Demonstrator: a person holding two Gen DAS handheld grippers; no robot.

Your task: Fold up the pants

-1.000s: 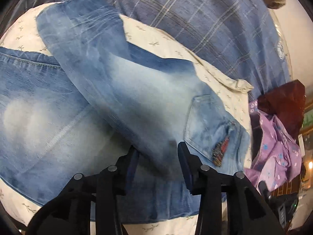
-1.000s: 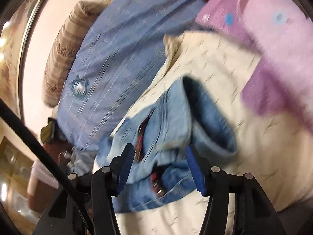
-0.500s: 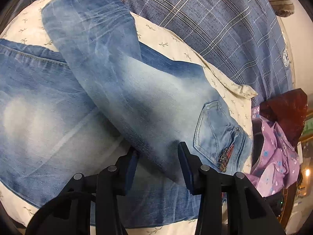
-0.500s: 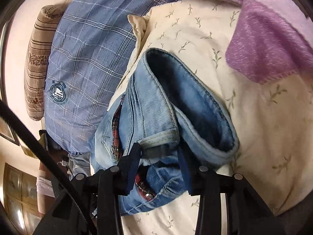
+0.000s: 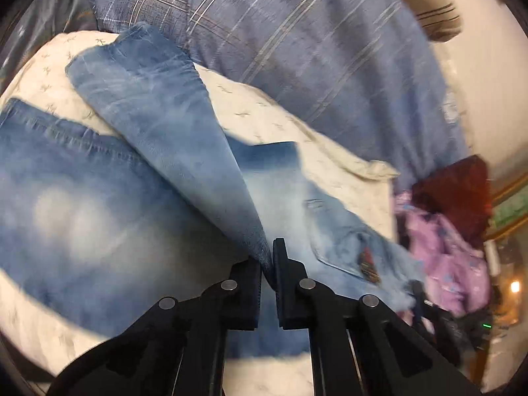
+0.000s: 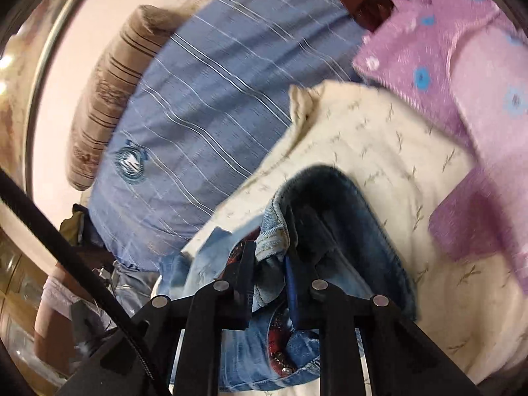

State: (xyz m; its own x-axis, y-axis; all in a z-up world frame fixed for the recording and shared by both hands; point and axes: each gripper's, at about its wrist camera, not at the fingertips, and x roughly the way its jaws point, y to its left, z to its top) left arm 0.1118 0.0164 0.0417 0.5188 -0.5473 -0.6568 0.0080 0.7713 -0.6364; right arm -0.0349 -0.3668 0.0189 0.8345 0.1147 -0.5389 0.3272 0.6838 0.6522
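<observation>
Jeans (image 5: 158,138): legs still spread on bed (image 5: 264,115), unfolded. Your left gripper (image 5: 267,264) jaws have just clamped a leg fold; right gripper (image 6: 269,264) jaws have just closed, pinching waistband. Folding just beginning.

I see faded light-blue jeans (image 5: 99,204) spread on the cream leaf-print sheet (image 5: 250,115), one leg crossed over the other. Back pocket with red patch up; waistband end bunched, dark inside showing.
</observation>
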